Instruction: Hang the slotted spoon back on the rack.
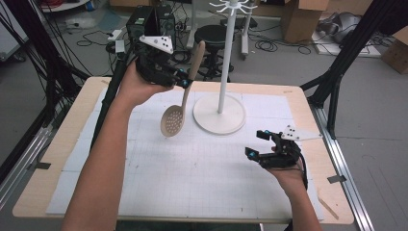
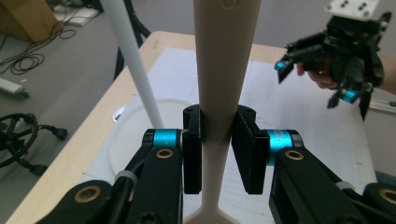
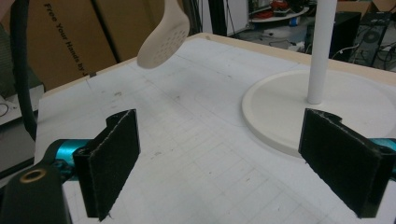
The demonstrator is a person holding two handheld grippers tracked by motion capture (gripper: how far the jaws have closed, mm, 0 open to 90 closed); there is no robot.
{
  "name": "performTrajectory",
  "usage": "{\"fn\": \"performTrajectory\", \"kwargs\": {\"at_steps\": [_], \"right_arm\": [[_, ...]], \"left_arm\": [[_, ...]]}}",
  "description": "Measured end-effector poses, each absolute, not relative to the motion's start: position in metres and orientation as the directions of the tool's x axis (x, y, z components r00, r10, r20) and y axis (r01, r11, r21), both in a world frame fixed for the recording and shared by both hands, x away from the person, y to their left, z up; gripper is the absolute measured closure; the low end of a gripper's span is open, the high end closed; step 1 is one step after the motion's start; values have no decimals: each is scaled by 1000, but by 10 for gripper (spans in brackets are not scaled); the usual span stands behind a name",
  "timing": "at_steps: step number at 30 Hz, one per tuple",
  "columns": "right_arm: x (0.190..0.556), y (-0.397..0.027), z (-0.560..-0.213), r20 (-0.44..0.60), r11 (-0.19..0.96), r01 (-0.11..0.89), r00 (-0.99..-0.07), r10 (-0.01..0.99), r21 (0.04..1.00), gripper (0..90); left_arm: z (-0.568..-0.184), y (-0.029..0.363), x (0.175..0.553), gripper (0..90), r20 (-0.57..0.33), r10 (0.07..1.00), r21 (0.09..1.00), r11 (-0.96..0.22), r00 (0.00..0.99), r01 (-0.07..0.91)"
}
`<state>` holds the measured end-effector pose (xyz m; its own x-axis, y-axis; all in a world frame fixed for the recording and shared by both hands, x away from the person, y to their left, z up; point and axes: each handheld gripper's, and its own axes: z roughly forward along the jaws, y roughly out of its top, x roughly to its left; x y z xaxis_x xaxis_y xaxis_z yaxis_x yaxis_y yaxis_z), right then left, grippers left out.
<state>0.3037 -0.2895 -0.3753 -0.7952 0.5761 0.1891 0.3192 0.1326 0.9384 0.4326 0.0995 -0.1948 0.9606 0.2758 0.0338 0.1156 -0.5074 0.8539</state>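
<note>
A beige slotted spoon (image 1: 184, 91) hangs in the air above the table's far left part, bowl down and handle up. My left gripper (image 1: 184, 83) is shut on its handle (image 2: 218, 93), the pads pressing it from both sides. Just right of it stands a white rack: a thin pole (image 1: 226, 57) on a round base (image 1: 219, 115), with hooks at the top. My right gripper (image 1: 257, 143) rests low over the table at the right, open, nothing between its pads (image 3: 114, 158). The spoon's perforated bowl (image 3: 163, 39) and the rack base (image 3: 280, 112) lie ahead of it.
A white gridded mat (image 1: 192, 163) covers the wooden table (image 1: 57, 159). Black tripod legs (image 1: 108, 106) lean by the far left edge. A stool (image 1: 211, 38), cables and cardboard boxes (image 1: 300, 19) stand on the floor beyond the table.
</note>
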Motion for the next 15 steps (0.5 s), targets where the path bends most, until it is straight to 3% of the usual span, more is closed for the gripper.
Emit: {"fn": "performTrajectory", "kwargs": {"at_steps": [15], "right_arm": [[303,-291,-377,190,130,317,-798,572,939,120]], "left_arm": [[-161,80,462,744,52,336,856,-499,941,131]]}}
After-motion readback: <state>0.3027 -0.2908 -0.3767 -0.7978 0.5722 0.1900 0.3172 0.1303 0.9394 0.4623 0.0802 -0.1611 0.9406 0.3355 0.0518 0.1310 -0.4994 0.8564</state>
